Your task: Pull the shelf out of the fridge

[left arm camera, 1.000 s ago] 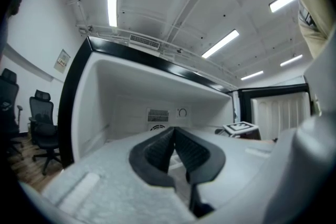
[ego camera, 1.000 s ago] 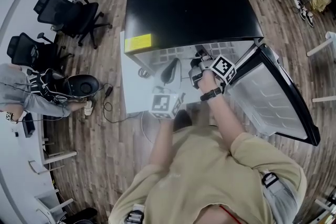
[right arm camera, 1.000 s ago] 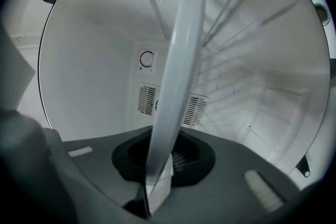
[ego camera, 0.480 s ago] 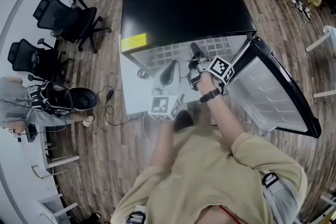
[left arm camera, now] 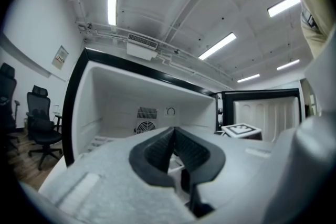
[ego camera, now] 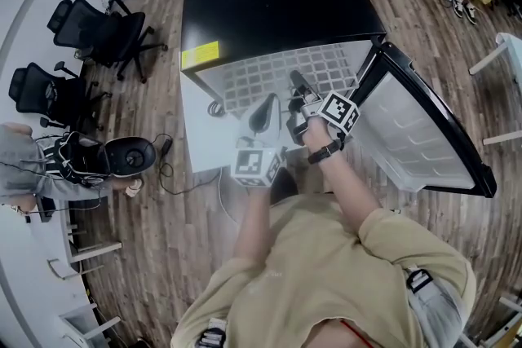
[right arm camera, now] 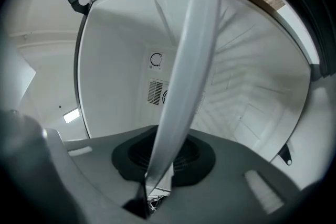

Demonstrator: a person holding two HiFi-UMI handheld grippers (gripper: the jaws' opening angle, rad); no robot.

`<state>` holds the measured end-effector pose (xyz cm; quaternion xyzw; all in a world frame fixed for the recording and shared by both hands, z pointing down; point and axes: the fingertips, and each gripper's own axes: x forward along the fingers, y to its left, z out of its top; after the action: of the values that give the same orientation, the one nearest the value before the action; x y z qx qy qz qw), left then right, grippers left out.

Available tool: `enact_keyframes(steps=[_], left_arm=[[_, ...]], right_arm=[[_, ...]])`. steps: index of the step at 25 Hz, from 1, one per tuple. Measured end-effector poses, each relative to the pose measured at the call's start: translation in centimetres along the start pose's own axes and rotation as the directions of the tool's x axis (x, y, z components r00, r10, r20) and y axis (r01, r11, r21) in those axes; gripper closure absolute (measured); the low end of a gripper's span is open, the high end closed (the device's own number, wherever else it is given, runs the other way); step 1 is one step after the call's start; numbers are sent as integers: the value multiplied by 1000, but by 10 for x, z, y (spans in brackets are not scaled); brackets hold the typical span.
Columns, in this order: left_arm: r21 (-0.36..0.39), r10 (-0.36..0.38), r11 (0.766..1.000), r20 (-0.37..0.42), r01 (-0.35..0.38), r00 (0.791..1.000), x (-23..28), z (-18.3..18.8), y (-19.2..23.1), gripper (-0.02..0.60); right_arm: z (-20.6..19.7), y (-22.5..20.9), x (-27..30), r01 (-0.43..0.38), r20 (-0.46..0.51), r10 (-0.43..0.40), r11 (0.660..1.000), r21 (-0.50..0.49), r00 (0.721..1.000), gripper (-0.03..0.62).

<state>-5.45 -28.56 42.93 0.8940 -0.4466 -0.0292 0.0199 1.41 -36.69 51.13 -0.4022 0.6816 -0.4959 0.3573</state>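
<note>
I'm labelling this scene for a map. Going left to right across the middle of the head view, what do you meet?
Leftmost office chair → round black device on the floor → yellow sticker → left gripper → right gripper → open fridge door.

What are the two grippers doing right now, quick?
Left gripper: closed, with a bit of white inside it. I can't tell what that is.
Right gripper: closed on the edge of the shelf.
</note>
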Motion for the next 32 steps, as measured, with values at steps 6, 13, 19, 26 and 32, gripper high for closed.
enact_keyframes(steps=[6,13,19,26,32], left_arm=[[3,14,1000,-5,-14,1000,-24,-4,-11,580],[18,35,999,-23,-35,999,-51,-5,-13,580],[18,53,998,-19,-52,998,-70,-13,-25,580],[21,73,997,-4,-73,997,-84,-13,-36,580],[11,102,995,-11,-102,995,-97,-16,-26,580]], right_arm=[[-8,1,-22,-7,1,7,1000,0,1000,546],[-22,8,-44,-20,-5,20,1000,11,1000,548],[-30,7,-68,-26,-11,26,999,22,1000,548],[-34,5,-93,-20,-25,21,1000,20,999,549],[-51,-3,-115,60,-107,-94,957,-283,990,565]])
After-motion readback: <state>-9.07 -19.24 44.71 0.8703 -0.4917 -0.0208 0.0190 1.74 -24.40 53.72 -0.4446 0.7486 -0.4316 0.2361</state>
